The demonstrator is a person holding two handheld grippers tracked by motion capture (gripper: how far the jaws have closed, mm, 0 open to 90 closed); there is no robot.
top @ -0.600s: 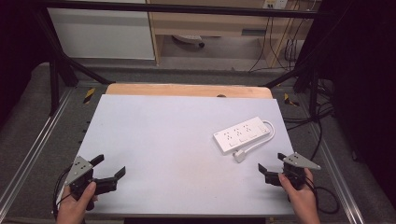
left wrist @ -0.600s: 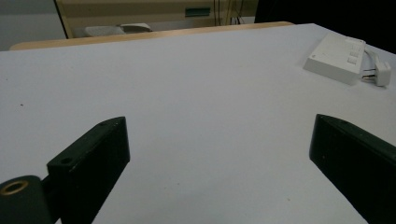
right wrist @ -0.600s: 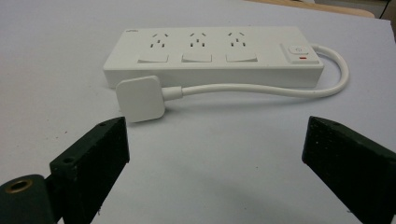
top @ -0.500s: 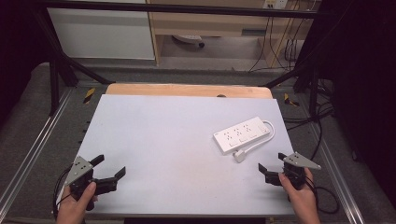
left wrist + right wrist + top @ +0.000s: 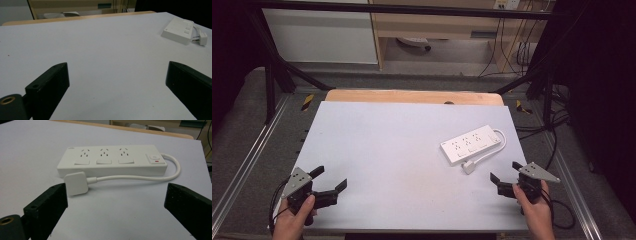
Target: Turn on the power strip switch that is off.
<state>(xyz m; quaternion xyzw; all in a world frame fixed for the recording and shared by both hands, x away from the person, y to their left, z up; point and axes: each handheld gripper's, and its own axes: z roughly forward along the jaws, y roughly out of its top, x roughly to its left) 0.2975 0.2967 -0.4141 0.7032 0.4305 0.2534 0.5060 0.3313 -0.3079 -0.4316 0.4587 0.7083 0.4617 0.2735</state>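
A white power strip (image 5: 473,144) lies on the right half of the white table top (image 5: 387,150); its cord loops round to a white plug (image 5: 468,167) lying flat just in front of it. The strip (image 5: 110,161) has three sockets, and its plug (image 5: 75,183) rests close ahead of my right gripper (image 5: 116,202). That right gripper (image 5: 504,172) is open and empty at the near right edge. At the near left corner my left gripper (image 5: 330,177) is open and empty too. From the left gripper (image 5: 117,85) the strip (image 5: 178,30) shows far off at the upper right.
A wooden board edge (image 5: 412,96) runs along the table's far side. Metal frame rails (image 5: 242,165) flank the table. Cables (image 5: 517,50) hang at the back right, and a cabinet (image 5: 319,32) stands behind.
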